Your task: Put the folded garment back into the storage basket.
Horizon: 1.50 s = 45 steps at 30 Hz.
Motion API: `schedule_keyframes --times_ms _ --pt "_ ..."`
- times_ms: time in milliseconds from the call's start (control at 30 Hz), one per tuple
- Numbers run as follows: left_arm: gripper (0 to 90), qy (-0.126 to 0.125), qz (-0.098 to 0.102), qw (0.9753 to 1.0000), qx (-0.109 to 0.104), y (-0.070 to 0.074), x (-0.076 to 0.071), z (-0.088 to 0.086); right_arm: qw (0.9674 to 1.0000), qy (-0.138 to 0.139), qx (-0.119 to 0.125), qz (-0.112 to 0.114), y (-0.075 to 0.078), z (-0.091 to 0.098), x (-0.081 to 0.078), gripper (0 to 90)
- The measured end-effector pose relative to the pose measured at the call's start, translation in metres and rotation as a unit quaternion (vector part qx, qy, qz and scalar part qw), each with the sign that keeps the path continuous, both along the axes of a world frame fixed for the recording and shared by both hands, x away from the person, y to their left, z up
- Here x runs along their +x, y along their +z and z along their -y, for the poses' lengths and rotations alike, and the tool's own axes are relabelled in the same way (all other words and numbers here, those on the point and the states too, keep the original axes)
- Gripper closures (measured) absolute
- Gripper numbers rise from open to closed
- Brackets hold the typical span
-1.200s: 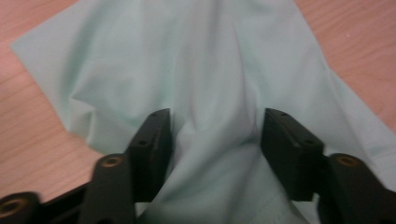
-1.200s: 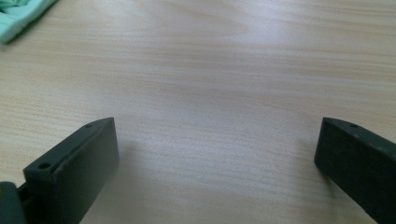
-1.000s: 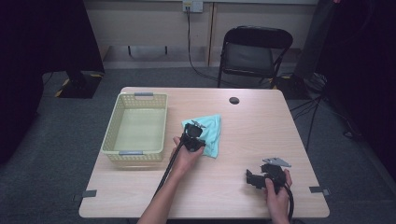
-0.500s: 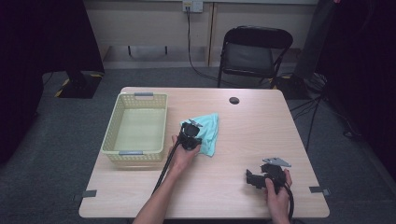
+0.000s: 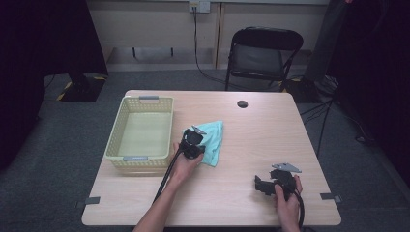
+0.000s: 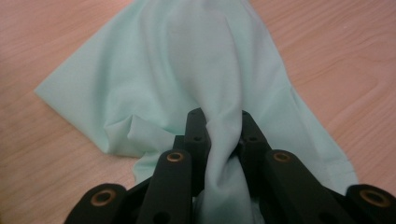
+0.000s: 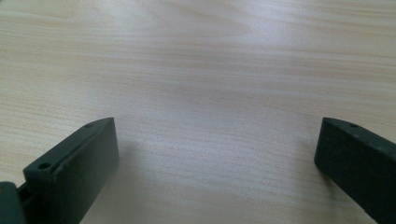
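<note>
pale wood-grain table (image 5: 232, 188); left gripper (image 6: 223, 122) pinching soft mint cloth (image 6: 187, 70) (creased).

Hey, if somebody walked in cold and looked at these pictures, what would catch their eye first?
Probably the mint-green cloth near the table's middle, bunched up and pinched in the left claw. Next, the pale yellow basket just left of it, with nothing visible inside. The right claw sits wide open near the table's front right, over bare wood.
</note>
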<state>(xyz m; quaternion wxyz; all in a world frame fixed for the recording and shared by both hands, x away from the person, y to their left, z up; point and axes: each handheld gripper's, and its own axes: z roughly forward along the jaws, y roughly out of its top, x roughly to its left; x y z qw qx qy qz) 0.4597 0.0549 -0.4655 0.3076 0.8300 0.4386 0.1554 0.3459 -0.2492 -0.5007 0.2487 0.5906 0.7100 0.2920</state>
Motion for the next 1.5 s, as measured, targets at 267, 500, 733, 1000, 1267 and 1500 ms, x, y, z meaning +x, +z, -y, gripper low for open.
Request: schedule_keyframes --times_ms 267,500,733,1000,1267,1500 --pt "78.9 -0.009 0.009 0.9999 0.004 0.011 -0.007 -0.001 1.0 0.0 0.0 0.0 0.0 0.0 0.0 0.0" --pt "79.0 -0.008 0.021 0.9997 -0.005 0.024 -0.011 -0.006 1.0 0.0 0.0 0.0 0.0 0.0 0.0 0.0" --pt "78.9 -0.015 0.037 0.9991 -0.012 0.038 -0.017 -0.008 1.0 0.0 0.0 0.0 0.0 0.0 0.0 0.0" --pt "78.8 -0.021 0.044 0.9986 -0.018 0.044 -0.02 -0.01 1.0 0.0 0.0 0.0 0.0 0.0 0.0 0.0" --pt "78.8 -0.027 0.051 0.9982 -0.016 0.053 -0.022 -0.009 1.0 0.0 0.0 0.0 0.0 0.0 0.0 0.0" --pt "78.9 -0.029 0.062 0.9974 -0.021 0.063 -0.024 -0.01 1.0 0.0 0.0 0.0 0.0 0.0 0.0 0.0"
